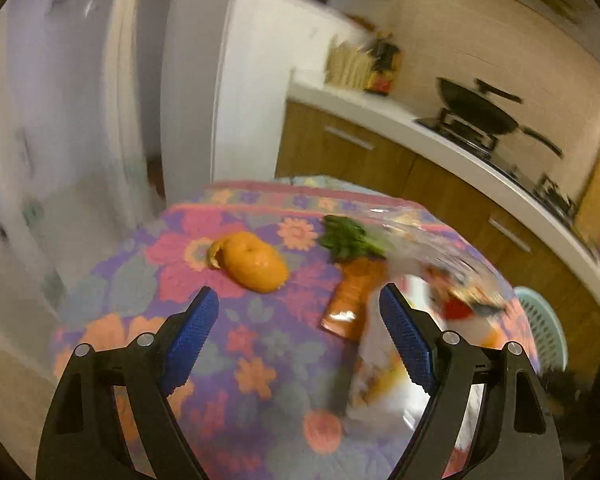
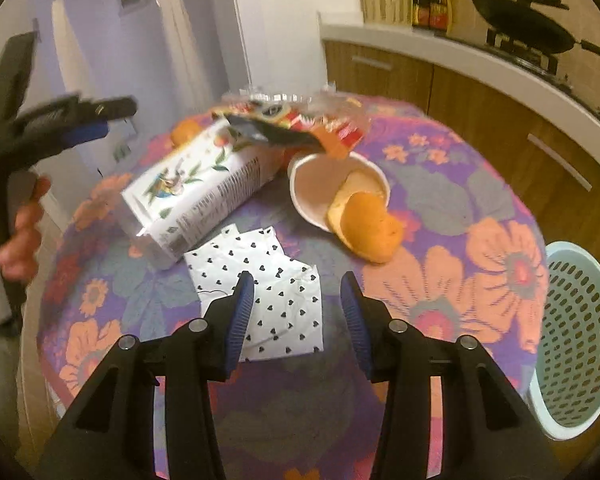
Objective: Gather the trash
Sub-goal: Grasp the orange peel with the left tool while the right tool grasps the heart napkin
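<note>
Trash lies on a round table with a flowered cloth (image 2: 480, 184). In the right wrist view I see a white carton (image 2: 196, 192) on its side, a heart-print napkin (image 2: 276, 276), a tipped paper cup (image 2: 324, 184) with orange peel (image 2: 368, 228) spilling out, and a crumpled snack wrapper (image 2: 296, 120). My right gripper (image 2: 298, 292) is open and empty just above the napkin's near edge. My left gripper (image 1: 298, 304) is open and empty above the table, near an orange peel (image 1: 252, 260), an orange packet (image 1: 352, 292) and green leaves (image 1: 348, 236). It also shows at the left in the right wrist view (image 2: 80, 128).
A pale green perforated basket (image 2: 576, 340) stands beside the table on the right; it also shows in the left wrist view (image 1: 540, 320). Behind are a kitchen counter (image 2: 480, 64) with a wok (image 2: 532, 24), bottles (image 2: 432, 4), wooden cabinets and a white fridge (image 2: 112, 40).
</note>
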The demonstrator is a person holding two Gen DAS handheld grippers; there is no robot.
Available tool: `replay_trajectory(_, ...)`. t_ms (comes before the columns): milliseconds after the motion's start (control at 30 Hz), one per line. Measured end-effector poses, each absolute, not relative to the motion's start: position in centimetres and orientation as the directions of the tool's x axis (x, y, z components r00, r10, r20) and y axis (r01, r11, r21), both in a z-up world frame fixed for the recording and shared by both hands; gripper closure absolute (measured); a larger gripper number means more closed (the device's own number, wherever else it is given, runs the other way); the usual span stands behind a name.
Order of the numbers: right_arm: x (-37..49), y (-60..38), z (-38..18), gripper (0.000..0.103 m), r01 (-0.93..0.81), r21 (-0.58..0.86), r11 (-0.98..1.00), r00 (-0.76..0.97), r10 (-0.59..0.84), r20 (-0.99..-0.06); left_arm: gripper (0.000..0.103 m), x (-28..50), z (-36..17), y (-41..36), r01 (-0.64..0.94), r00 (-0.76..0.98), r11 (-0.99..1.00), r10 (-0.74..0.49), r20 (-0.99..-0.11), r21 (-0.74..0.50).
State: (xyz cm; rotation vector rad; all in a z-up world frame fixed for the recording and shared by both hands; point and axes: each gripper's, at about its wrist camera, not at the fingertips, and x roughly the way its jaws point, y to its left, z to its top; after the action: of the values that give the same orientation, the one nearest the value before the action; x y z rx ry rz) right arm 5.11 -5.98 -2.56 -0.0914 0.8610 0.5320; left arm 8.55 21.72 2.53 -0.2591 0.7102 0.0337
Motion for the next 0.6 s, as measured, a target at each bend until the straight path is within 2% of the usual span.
replay_trajectory(133,5.7,-5.6,-2.7,0.06,-0.475,0.13,0.87,0.535,0.403,-0.742,0.03,13.2,-0.4,23.7,-0.193,0.7,0.951,-0.038,-0.713,-0.24)
replay_trajectory(267,5.6,-4.7,-3.0,0.05,-0.505,0.1,0.857,0.532,0.401,-0.746,0.032,16.1,-2.4,24.0,-0.261,0.641,0.955,0.06,-0.765,-0.144)
replay_trajectory(300,5.3,-4.5,-3.1,0.05,-0.514,0.103,0.851,0.526,0.408,-0.746,0.035,16.4,-2.8,23.8,-0.276,0.635,0.953,0.084,-0.768,-0.124)
replay_trajectory(467,5.1,-3.9,-3.1,0.05,-0.539,0.088,0.838,0.529,0.418,-0.739,0.038,16.5,-3.4,23.4,-0.272,0.652,0.957,0.105,-0.751,-0.103)
replay_trajectory(600,5.5,-3.2,-3.6,0.046,-0.54,0.077,0.838,0.503,0.394,-0.769,0.051,16.7,-3.6,22.9,-0.251,0.658,0.962,0.087,-0.748,-0.109)
